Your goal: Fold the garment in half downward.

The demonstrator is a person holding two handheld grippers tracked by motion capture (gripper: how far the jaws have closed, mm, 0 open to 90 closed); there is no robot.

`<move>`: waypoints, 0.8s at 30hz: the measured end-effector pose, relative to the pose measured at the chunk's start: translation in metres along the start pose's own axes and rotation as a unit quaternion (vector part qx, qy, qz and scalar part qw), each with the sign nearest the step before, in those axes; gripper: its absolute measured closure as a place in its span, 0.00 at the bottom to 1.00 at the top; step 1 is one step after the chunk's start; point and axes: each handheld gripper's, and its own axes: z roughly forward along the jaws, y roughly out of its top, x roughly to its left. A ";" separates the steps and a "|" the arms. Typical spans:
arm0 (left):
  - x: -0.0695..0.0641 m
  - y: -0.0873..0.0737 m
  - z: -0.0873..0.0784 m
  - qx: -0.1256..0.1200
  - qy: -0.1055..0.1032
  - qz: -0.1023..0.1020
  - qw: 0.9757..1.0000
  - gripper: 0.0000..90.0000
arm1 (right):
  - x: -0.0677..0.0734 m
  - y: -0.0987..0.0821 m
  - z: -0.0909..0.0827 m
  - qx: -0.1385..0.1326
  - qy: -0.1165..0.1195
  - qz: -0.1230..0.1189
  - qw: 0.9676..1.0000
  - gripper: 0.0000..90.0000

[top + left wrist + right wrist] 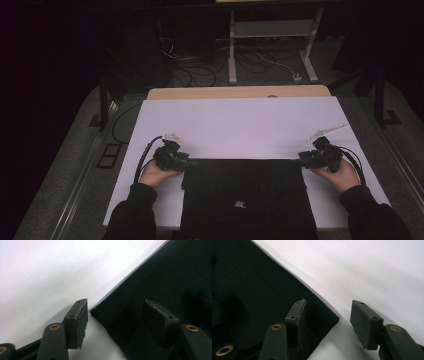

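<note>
White sheet-covered table carrying a black folded cloth garment at lower centre of the high view. At left, the left gripper straddles the garment's far left corner (jaws apart, not pressing); at right, the right gripper likewise straddles the far right corner.

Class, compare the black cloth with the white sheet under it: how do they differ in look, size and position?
The black cloth is dark and creased; the white sheet is pale and smooth. The cloth is smaller, covering the sheet's near middle. The cloth lies on top; the sheet lies beneath. Both lie flat.
</note>
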 end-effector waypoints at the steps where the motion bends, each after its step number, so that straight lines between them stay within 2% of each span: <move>1: 0.001 0.000 0.000 -0.001 0.000 -0.002 1.000 0.41 | 0.000 0.000 0.000 0.000 -0.002 0.000 1.000 0.55; 6: -0.001 0.000 0.000 0.000 0.014 0.002 1.000 0.47 | 0.000 0.000 0.003 0.008 -0.004 0.000 1.000 0.65; 13: -0.002 0.000 -0.001 0.005 0.032 0.004 0.999 0.66 | 0.003 0.000 0.006 0.023 -0.001 -0.003 1.000 0.87; 16: -0.002 0.000 0.000 0.004 0.021 -0.002 1.000 0.70 | 0.002 0.001 0.007 0.026 0.008 0.003 1.000 0.91; 21: -0.002 0.000 0.001 0.013 0.015 -0.004 1.000 0.85 | 0.001 0.001 0.006 0.029 0.014 0.014 0.999 0.93; 24: 0.000 0.001 0.001 0.018 0.001 -0.014 1.000 0.94 | 0.000 0.000 0.005 0.028 0.016 0.016 0.999 0.93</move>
